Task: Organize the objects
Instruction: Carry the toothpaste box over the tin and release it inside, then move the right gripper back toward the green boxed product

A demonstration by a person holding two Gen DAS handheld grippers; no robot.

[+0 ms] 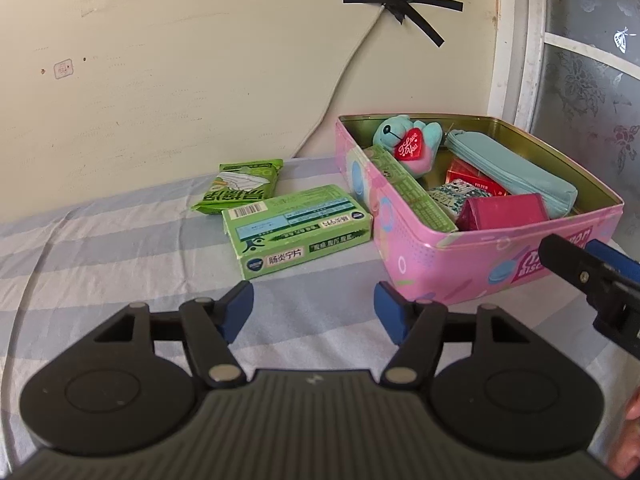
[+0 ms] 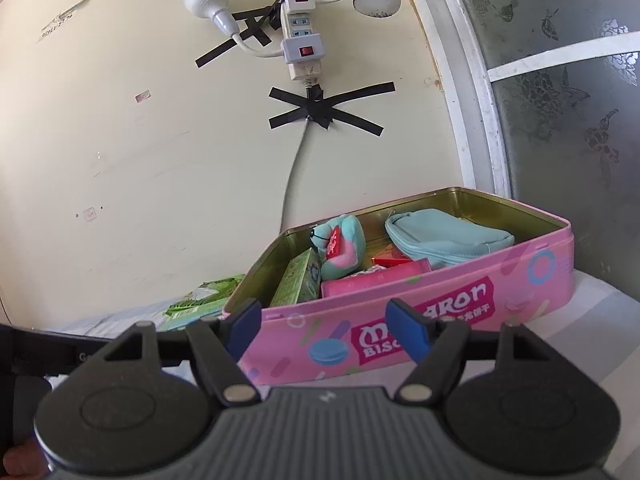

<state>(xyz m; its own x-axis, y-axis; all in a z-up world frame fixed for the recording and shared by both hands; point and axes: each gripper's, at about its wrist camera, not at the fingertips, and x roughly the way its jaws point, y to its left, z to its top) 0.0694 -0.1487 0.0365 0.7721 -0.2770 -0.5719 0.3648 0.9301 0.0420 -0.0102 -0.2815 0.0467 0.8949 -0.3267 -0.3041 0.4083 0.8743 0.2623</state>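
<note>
The left gripper [image 1: 314, 312], jaws apart and empty, faces the green medicine box [image 1: 298, 230] lying just beyond, long axis crosswise, left of the pink tin [image 1: 500, 256]; the right gripper [image 2: 324, 330], also spread, fronts the tin.

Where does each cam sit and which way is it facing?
Left wrist: low over the striped bedsheet, facing the wall; sees the green medicine box, green packet and pink tin; own open left gripper, right gripper's finger at right edge.
Right wrist: lower, close to the tin's front wall, facing the wall and power strip; own open right gripper.
Shared: tin, plush toy, blue pouch, packet.
</note>
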